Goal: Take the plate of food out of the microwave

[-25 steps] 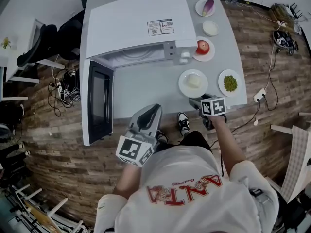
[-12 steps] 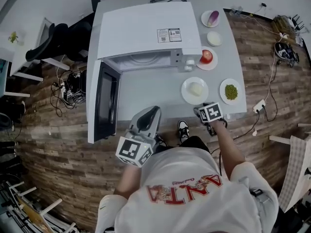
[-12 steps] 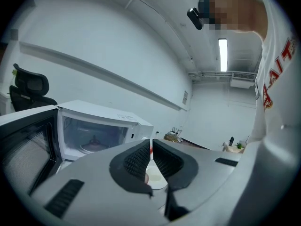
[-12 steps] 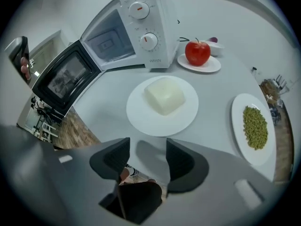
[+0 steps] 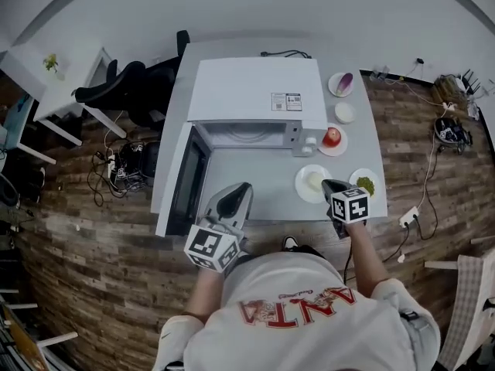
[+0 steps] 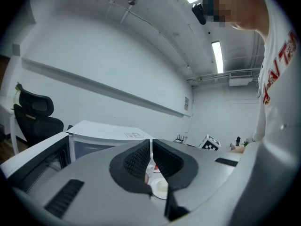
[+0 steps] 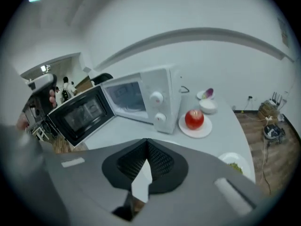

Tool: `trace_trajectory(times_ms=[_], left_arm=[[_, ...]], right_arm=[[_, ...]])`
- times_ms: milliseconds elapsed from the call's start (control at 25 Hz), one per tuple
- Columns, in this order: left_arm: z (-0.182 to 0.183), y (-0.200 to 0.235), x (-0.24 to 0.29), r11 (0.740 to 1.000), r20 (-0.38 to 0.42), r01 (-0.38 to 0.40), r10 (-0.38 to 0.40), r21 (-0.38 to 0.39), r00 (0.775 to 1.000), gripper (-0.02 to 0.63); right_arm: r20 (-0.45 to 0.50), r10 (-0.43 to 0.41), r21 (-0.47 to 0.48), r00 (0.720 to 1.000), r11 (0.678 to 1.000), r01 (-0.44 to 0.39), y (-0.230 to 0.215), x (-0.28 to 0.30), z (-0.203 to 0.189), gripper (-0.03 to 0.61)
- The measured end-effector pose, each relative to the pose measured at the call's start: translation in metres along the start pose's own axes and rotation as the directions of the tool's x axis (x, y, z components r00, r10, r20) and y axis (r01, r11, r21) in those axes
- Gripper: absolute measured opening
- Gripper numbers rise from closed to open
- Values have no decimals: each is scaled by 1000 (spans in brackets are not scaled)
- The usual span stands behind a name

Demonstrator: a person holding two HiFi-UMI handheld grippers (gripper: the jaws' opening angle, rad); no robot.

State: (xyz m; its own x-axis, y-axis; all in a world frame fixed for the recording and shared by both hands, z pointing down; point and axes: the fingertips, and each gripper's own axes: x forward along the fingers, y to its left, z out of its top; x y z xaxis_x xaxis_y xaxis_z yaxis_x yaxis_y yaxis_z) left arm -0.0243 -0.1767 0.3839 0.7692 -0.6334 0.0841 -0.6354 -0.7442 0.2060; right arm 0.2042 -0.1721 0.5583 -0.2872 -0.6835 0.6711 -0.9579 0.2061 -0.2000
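Left gripper (image 5: 240, 190) shut, empty; right gripper (image 5: 330, 184) just closed on nothing. Plate of food (image 5: 311, 182) on table (image 5: 255, 195) just beyond right's tips (removal apparently done). Next, probably: shut microwave door (image 5: 184, 180).

microwave (image 5: 255, 91) on table (image 5: 255, 195) | door (image 5: 189, 178) hangs left | plate of food (image 5: 313, 182) before its right corner

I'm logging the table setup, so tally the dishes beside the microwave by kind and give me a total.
Plates: 4 (purple-food plate, apple plate, white-food plate, green-food plate)
Bowls: 1 (small white bowl)
Total: 5
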Motion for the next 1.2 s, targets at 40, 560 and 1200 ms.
trace_trajectory(times_ms=[40, 560, 1200], left_arm=[[2, 1, -3, 1000, 2, -2, 2, 1, 1000, 25], [43, 21, -29, 998, 47, -65, 64, 19, 997, 25], [70, 10, -31, 999, 85, -50, 49, 19, 995, 25]], right_arm=[[45, 6, -17, 999, 1000, -5, 7, -8, 17, 2], [491, 166, -165, 855, 982, -96, 103, -121, 176, 2], [545, 269, -283, 794, 951, -127, 146, -156, 196, 2]])
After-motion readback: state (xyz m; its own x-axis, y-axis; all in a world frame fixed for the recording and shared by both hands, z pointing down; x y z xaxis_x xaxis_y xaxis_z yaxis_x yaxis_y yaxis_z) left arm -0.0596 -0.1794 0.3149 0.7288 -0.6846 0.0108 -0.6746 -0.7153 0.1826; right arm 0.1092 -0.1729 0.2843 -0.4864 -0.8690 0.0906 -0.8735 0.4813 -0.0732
